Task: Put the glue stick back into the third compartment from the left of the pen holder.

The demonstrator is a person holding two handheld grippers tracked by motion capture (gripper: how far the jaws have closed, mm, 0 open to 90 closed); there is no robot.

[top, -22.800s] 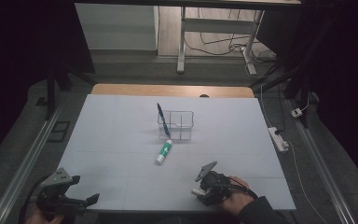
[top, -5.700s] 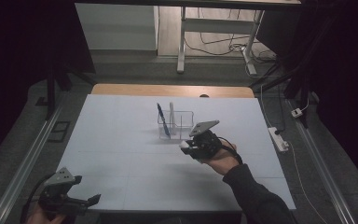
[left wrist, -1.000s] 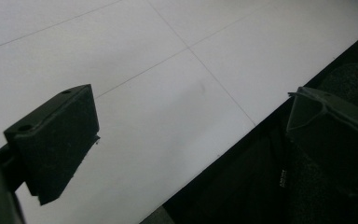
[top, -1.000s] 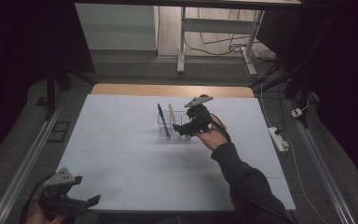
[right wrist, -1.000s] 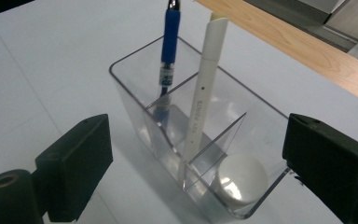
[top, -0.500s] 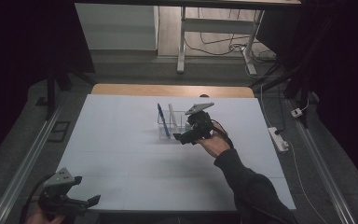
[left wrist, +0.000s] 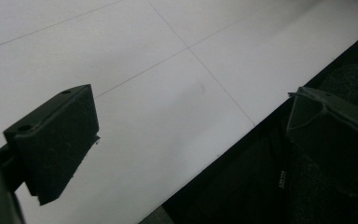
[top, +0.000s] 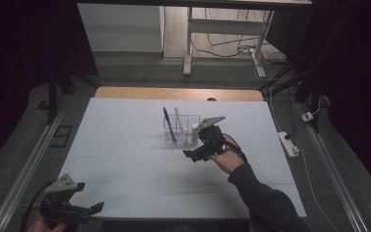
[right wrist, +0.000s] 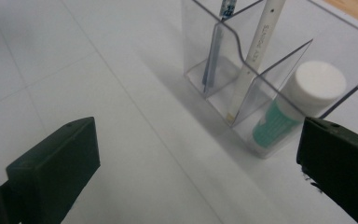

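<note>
Clear organizer (right wrist: 261, 60) holds glue stick (right wrist: 303, 100); right gripper (top: 199, 153) jaws spread, empty.

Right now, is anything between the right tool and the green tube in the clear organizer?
Only the clear organizer's own wall. The green tube stands inside it, and the open right tool has bare table before it.

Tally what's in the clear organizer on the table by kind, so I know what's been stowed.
Blue pen: 1
White pen: 1
Green tube with white cap: 1
Total: 3, each standing in its own compartment of the clear organizer.
</note>
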